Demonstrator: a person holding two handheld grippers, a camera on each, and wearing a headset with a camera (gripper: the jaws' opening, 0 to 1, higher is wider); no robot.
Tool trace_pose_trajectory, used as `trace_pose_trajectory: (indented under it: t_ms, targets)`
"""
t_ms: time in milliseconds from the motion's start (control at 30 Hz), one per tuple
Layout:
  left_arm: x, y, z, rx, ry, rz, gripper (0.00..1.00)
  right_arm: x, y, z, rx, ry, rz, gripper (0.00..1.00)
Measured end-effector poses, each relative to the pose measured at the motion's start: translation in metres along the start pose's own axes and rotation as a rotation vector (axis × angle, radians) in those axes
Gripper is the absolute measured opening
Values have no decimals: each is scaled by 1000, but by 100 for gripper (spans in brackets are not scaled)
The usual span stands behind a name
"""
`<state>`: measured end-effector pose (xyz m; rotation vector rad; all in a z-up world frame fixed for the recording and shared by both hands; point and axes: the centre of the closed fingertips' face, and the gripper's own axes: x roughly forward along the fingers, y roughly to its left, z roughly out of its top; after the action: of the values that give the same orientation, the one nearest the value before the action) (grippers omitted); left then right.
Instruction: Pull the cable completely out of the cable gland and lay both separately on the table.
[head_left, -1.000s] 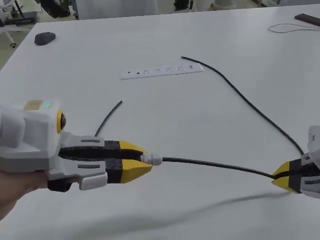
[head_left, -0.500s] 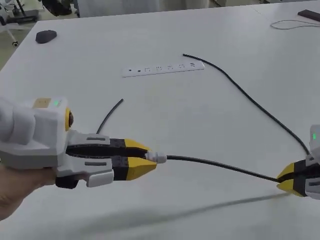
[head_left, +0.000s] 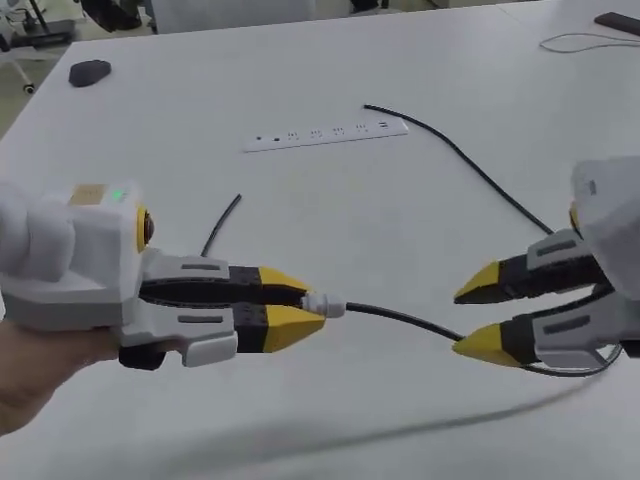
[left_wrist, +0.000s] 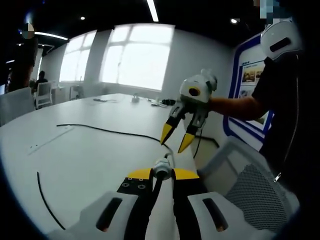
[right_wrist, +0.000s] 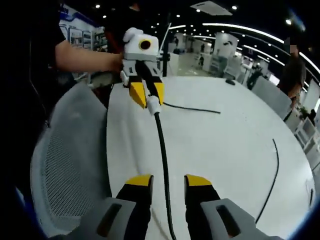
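Note:
My left gripper (head_left: 318, 305) is shut on a small white cable gland (head_left: 325, 304) held just above the white table (head_left: 330, 220). A black cable (head_left: 400, 318) comes out of the gland and runs right, between the jaws of my right gripper (head_left: 476, 314), which stands open around it. In the left gripper view the gland (left_wrist: 161, 168) sits between my left gripper's (left_wrist: 162, 174) yellow tips, with the open right gripper (left_wrist: 177, 137) ahead. In the right gripper view the cable (right_wrist: 162, 150) passes through my right gripper's (right_wrist: 168, 181) gap toward the gland (right_wrist: 152, 106).
A white power strip (head_left: 325, 135) lies mid-table, where the long cable's far end rests. A short black wire (head_left: 222, 222) lies left of centre. A dark mouse (head_left: 90, 72) sits far left; a thin white cord (head_left: 580, 40) is at the far right. A mesh chair (right_wrist: 65, 165) stands beside the table.
My right gripper has opened, let go of the cable and slid left along it toward the gland. The left gripper keeps its hold and has shifted slightly right.

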<state>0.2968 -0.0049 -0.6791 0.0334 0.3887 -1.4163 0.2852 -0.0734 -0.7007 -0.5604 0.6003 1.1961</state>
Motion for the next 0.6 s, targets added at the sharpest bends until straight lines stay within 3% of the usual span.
trace_pose_trajectory:
  t_ms: [167,200,267,333,500,600]
  targets:
    - [2,-2,0,12,9,-11,14,18,7,22,-44,-9,45,16]
    - [3,-3,0,14,11,-11,14,22,14,21,-46,21,83,13]
    - [4,-4,0,17,11,-14,14,28,12,27,-79,15,62,13]
    - [5,-5,0,19,10,-19,14,31,14,29,-76,18,84,10]
    - [8,-8,-4,34,30,-29,14,39,13,35,-107,24,83,0]
    - [7,-6,-6,31,35,-20,14,42,13,33,-129,45,83,0]
